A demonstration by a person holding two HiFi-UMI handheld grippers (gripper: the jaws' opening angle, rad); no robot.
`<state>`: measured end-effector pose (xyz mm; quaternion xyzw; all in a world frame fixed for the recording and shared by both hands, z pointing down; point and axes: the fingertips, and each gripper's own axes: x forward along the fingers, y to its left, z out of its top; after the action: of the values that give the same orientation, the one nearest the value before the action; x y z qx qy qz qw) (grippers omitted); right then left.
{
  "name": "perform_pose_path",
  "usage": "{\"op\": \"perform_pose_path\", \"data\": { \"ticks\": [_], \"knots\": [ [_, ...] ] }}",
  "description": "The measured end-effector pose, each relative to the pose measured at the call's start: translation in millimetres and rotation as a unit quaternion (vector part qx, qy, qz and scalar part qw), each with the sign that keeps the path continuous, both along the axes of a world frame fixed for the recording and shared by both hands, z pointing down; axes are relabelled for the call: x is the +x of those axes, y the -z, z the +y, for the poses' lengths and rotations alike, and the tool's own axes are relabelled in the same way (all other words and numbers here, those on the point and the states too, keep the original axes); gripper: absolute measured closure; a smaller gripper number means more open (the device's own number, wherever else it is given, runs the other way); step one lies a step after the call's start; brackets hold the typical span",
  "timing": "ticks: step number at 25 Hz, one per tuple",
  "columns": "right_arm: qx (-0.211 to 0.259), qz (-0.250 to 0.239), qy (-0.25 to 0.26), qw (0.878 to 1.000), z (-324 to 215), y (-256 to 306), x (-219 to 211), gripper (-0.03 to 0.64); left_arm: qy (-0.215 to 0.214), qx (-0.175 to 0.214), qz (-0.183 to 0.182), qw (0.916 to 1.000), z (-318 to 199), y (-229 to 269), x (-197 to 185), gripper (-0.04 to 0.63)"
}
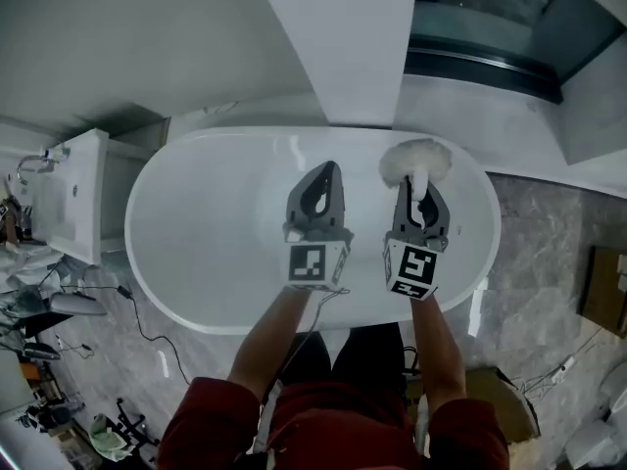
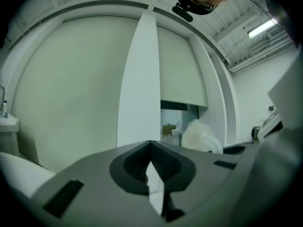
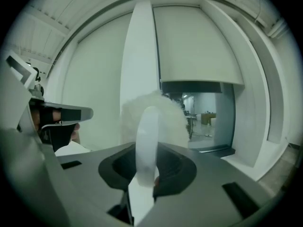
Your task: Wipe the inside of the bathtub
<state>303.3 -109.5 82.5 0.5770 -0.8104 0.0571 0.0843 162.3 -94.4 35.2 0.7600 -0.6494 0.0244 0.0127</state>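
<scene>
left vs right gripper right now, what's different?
1. Load: the left gripper has its jaws together on nothing. The right gripper is shut on the white handle of a fluffy brush.
2. Place: the left gripper is over the middle of the bathtub. The right gripper is nearer the tub's right end, with the brush head by the far rim.

Shared: both point away from the person, over the tub.

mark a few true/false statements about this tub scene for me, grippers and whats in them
1. The right gripper is shut on the fluffy brush. True.
2. The left gripper holds a sponge. False: its jaws are together with nothing between them.
3. The bathtub is full of water. False: no water shows in it.
4. In the head view both grippers are over the bathtub. True.
</scene>
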Motion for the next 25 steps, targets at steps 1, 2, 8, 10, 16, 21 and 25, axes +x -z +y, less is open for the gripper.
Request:
{"op": "perform_pose_path", "data": {
  "ticks": [1, 2, 8, 10, 16, 21, 25],
  "knots": [
    [0.0, 0.002, 0.005, 1.0, 7, 12, -1, 0.527, 0.004, 0.002, 0.002, 1.0, 8, 11, -3, 0.58],
    [0.001, 0.005, 0.01, 1.0, 16, 23, -4, 0.527, 0.007, 0.003, 0.004, 1.0, 16, 21, -8, 0.58],
    [0.025, 0.03, 0.034, 0.999, 80, 79, -36, 0.527, 0.011, 0.019, 0.023, 0.9995, 78, 62, -46, 0.58],
    [0.027, 0.033, 0.042, 0.998, 104, 91, -51, 0.528, 0.016, 0.015, 0.028, 0.9994, 104, 66, -63, 0.58],
    [0.039, 0.019, 0.071, 0.997, 155, 131, -94, 0.528, 0.046, 0.028, 0.017, 0.9984, 162, 98, -114, 0.58],
    [0.052, 0.015, 0.086, 0.995, 197, 161, -123, 0.528, 0.067, 0.05, 0.02, 0.9963, 213, 133, -156, 0.58],
    [0.059, 0.004, 0.096, 0.994, 231, 186, -146, 0.528, 0.065, 0.061, 0.016, 0.9959, 259, 156, -183, 0.58]
  ]
}}
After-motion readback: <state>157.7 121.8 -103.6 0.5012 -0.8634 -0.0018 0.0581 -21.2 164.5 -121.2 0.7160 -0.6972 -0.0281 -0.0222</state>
